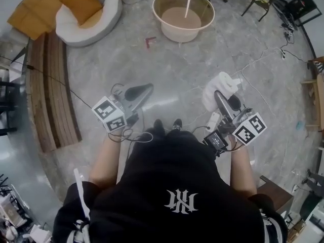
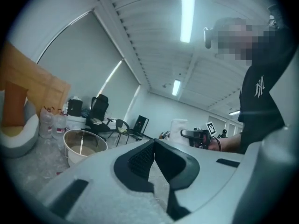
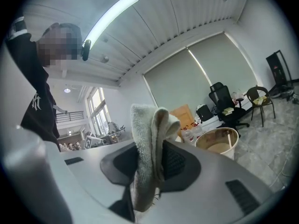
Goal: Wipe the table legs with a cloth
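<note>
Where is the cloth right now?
The cloth is clamped between the jaws of the right gripper, at the right of the head view, held above the floor short of the round beige table.

Fuzzy white terry cloth (image 3: 148,148); glossy marbled stone floor (image 1: 202,70); matt bare-wood slatted panel (image 1: 50,95)

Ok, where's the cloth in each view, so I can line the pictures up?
Head view: the cloth is right of centre, at the tip of the right gripper.
Left gripper view: the cloth is a small white bundle just right of centre, far off.
Right gripper view: the cloth fills the centre, clamped between the jaws.
Shared landmark: the round beige tub.
</note>
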